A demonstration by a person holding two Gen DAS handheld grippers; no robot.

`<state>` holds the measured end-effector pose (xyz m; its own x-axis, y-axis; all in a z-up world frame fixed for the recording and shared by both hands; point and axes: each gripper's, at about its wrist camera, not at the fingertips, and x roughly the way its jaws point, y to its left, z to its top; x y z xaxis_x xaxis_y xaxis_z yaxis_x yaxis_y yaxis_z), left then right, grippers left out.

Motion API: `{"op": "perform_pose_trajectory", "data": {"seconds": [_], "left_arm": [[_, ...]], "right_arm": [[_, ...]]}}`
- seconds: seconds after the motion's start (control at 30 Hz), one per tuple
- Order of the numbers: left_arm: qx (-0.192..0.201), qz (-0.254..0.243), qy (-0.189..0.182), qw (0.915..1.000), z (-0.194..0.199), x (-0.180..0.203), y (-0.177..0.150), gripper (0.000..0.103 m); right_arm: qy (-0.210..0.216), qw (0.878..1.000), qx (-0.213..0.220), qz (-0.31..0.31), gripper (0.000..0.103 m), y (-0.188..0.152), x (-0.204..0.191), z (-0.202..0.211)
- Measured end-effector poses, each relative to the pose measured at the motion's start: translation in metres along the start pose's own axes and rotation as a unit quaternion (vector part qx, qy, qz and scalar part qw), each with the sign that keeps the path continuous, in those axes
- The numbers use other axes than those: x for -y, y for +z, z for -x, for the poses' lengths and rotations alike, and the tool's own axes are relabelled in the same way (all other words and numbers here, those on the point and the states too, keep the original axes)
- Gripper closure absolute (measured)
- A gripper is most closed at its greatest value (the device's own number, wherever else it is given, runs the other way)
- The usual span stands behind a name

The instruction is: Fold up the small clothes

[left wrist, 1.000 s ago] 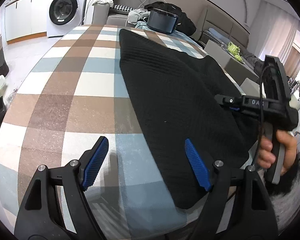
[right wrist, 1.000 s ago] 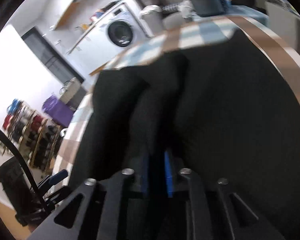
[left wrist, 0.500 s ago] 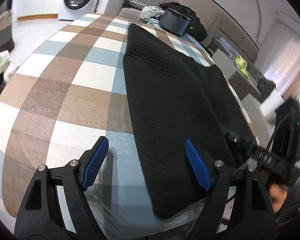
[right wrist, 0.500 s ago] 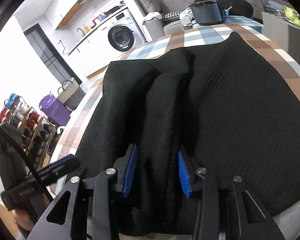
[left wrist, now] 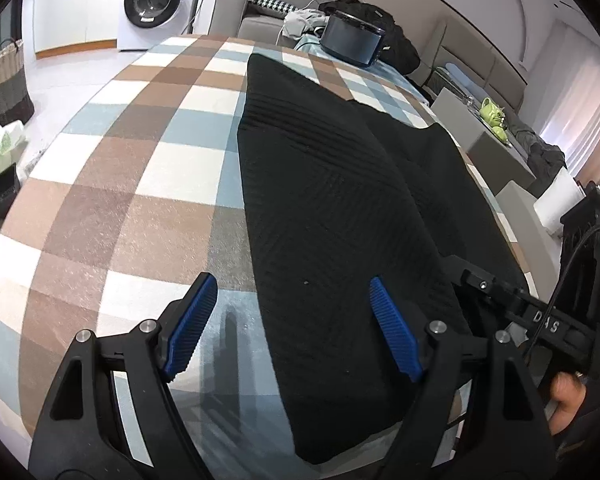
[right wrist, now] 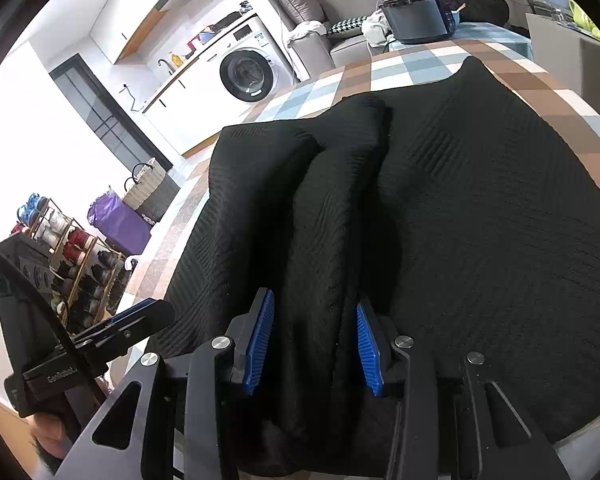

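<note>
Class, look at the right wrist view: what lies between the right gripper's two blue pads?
In the right wrist view, a raised ridge of the black garment runs between the right gripper pads, which have just been opening.

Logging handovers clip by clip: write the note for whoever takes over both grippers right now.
Left gripper: open, empty, over the near left edge of the black garment.
Right gripper: jaws have just been opening; a raised ridge of the garment lies between them, not clamped.
Garment lies lengthwise on the checked tablecloth, one side folded inward.
Left to do: flatten the ridge, finish the remaining folds.
</note>
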<state>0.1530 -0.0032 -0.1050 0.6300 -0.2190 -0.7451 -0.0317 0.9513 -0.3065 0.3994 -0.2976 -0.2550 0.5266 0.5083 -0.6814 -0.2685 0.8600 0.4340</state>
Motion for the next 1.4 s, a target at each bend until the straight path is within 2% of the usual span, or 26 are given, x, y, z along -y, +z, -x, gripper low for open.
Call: {"op": "perform_pose_trajectory", "data": {"seconds": [0.1, 0.2, 0.27, 0.4, 0.53, 0.63, 0.73, 0.9, 0.93, 0.97, 1.03, 1.1, 1.17, 1.2, 1.27, 1.33, 1.4], "left_arm": [[0.01, -0.004, -0.003, 0.9999, 0.004, -0.005, 0.002, 0.026], [0.018, -0.005, 0.002, 0.9998, 0.004, -0.011, 0.006, 0.026], [0.019, -0.004, 0.011, 0.9998, 0.003, -0.014, 0.009, 0.026], [0.016, -0.016, 0.011, 0.9997, -0.001, -0.016, 0.015, 0.026], [0.011, -0.031, 0.001, 0.9995, -0.007, -0.013, 0.016, 0.026], [0.011, -0.04, -0.004, 0.9991, -0.011, -0.009, 0.017, 0.026], [0.012, -0.048, -0.008, 0.9988, -0.012, -0.004, 0.017, 0.026], [0.018, -0.052, -0.015, 0.9984, -0.012, -0.003, 0.018, 0.026], [0.018, -0.051, -0.016, 0.9984, -0.012, -0.003, 0.018, 0.026], [0.018, -0.05, -0.017, 0.9984, -0.012, -0.005, 0.018, 0.026], [0.017, -0.045, -0.017, 0.9987, -0.011, -0.007, 0.018, 0.026], [0.018, -0.041, -0.023, 0.9987, -0.009, -0.01, 0.019, 0.026], [0.021, -0.042, -0.026, 0.9986, -0.005, -0.01, 0.02, 0.026], [0.023, -0.043, -0.025, 0.9985, -0.004, -0.011, 0.02, 0.026], [0.024, -0.041, -0.026, 0.9985, -0.004, -0.012, 0.02, 0.026], [0.017, -0.039, -0.024, 0.9988, -0.007, -0.013, 0.019, 0.026], [0.01, -0.037, -0.019, 0.9991, -0.01, -0.014, 0.018, 0.026]], "right_arm": [[0.005, 1.0, 0.007, -0.002, 0.062, 0.0, 0.003, 0.005], [0.027, 0.999, 0.015, -0.007, 0.062, 0.003, 0.01, 0.014], [0.046, 0.999, 0.013, -0.014, 0.062, 0.005, 0.017, 0.019], [0.058, 0.998, 0.005, -0.023, 0.062, 0.01, 0.03, 0.024], [0.106, 0.993, -0.014, -0.042, 0.062, 0.018, 0.039, 0.011], [0.086, 0.995, -0.022, -0.034, 0.063, 0.026, 0.035, -0.004], [0.091, 0.995, -0.025, -0.037, 0.072, 0.04, 0.028, -0.019], [0.062, 0.998, -0.028, -0.016, 0.076, 0.067, 0.008, -0.034], [0.055, 0.998, -0.031, -0.016, 0.081, 0.07, 0.007, -0.038], [0.051, 0.998, -0.032, -0.018, 0.092, 0.073, 0.007, -0.041], [0.038, 0.999, -0.032, -0.016, 0.097, 0.079, 0.007, -0.046], [0.046, 0.999, -0.014, -0.001, 0.098, 0.086, 0.002, -0.038], [0.072, 0.996, 0.03, 0.031, 0.098, 0.091, -0.011, -0.013], [0.071, 0.995, 0.051, 0.045, 0.098, 0.094, -0.016, 0.001], [0.056, 0.995, 0.059, 0.049, 0.098, 0.101, -0.016, 0.007], [0.021, 0.999, 0.031, 0.035, 0.098, 0.106, -0.004, -0.007], [0.011, 1.0, -0.017, 0.013, 0.097, 0.102, 0.013, -0.025]]}}
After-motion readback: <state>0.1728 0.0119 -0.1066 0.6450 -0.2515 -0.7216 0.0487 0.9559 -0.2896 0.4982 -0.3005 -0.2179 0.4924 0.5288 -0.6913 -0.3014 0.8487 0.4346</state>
